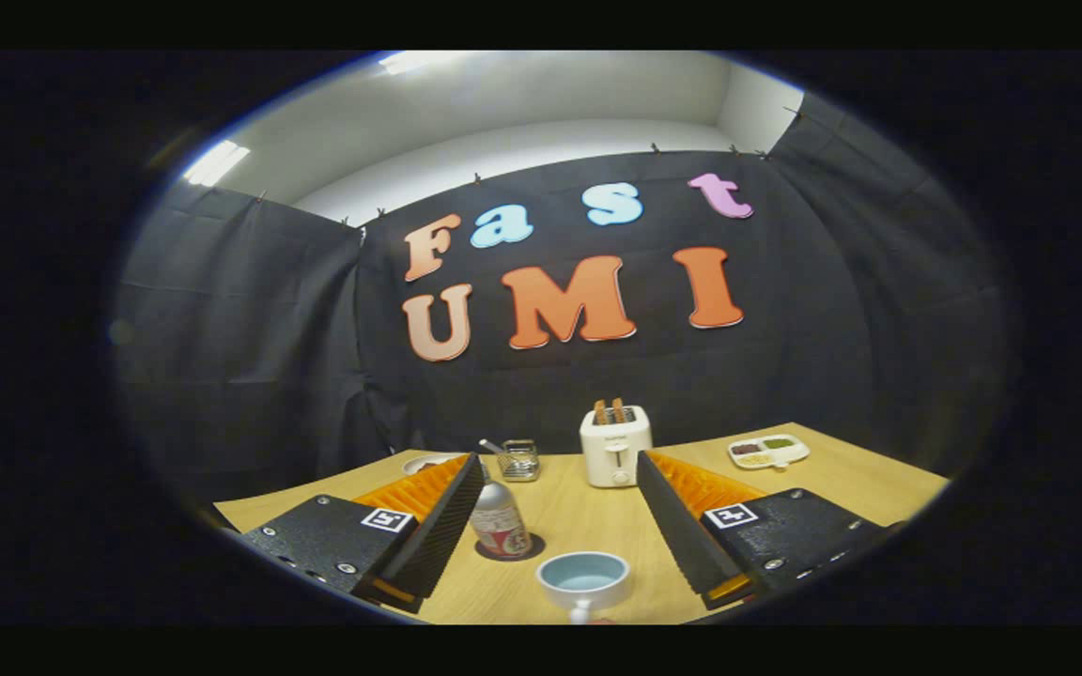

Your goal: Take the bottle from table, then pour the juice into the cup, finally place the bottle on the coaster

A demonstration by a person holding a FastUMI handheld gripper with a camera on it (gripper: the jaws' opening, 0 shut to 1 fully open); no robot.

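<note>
Just beside the cup [583, 575], the bottle [498, 518] stands upright on its dark coaster [509, 548] on the surface [588, 516]. The tongs [560, 488] gape wide, gripping nothing; judging by this, the task looks finished.

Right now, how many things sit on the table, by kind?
Bottle: 1, on the coaster
Coaster: 1
Cup: 1
Toaster: 1
Divided tray: 1
Wire basket: 1
Plate: 1
Total: 7
Gripper: open, empty.

Shiny silver metal bottle w/ paper label [498, 519], smooth pale wood table [588, 516], glossy white toaster [615, 446], wire metal basket [520, 459]. Gripper [560, 512] fingers apart.
</note>
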